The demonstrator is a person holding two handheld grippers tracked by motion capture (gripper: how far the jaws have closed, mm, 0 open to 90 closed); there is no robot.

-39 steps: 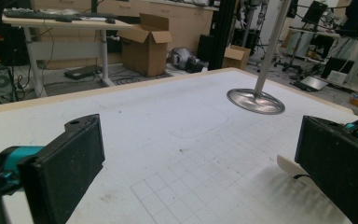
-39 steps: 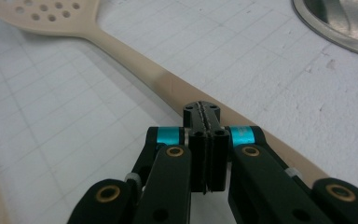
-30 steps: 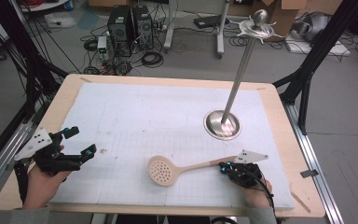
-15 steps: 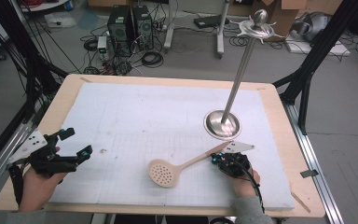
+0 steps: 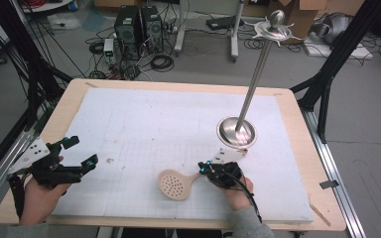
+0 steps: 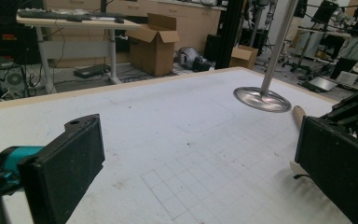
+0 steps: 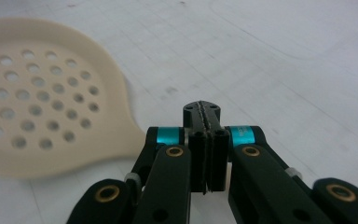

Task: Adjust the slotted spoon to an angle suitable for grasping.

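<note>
A cream slotted skimmer (image 5: 175, 184) lies flat on the white mat, head toward the left, handle running right. My right gripper (image 5: 204, 168) is over that handle, close to the head. In the right gripper view its jaws (image 7: 202, 109) are pressed together with nothing between them, and the perforated skimmer head (image 7: 37, 98) lies just left of them; the handle passes out of sight under the gripper. My left gripper (image 5: 82, 151) rests at the mat's left edge, jaws wide apart and empty (image 6: 200, 163). The skimmer's handle end (image 6: 298, 114) shows far off in that view.
A tall metal stand with a round base (image 5: 236, 133) and a hooked top (image 5: 276, 27) rises at the right of the mat. The wooden table edge (image 5: 297, 124) frames the white mat (image 5: 154, 124). Computers and cables lie on the floor beyond.
My right gripper has slid left along the skimmer's handle toward its head, staying shut. The skimmer has kept its place. The left gripper has not moved.
</note>
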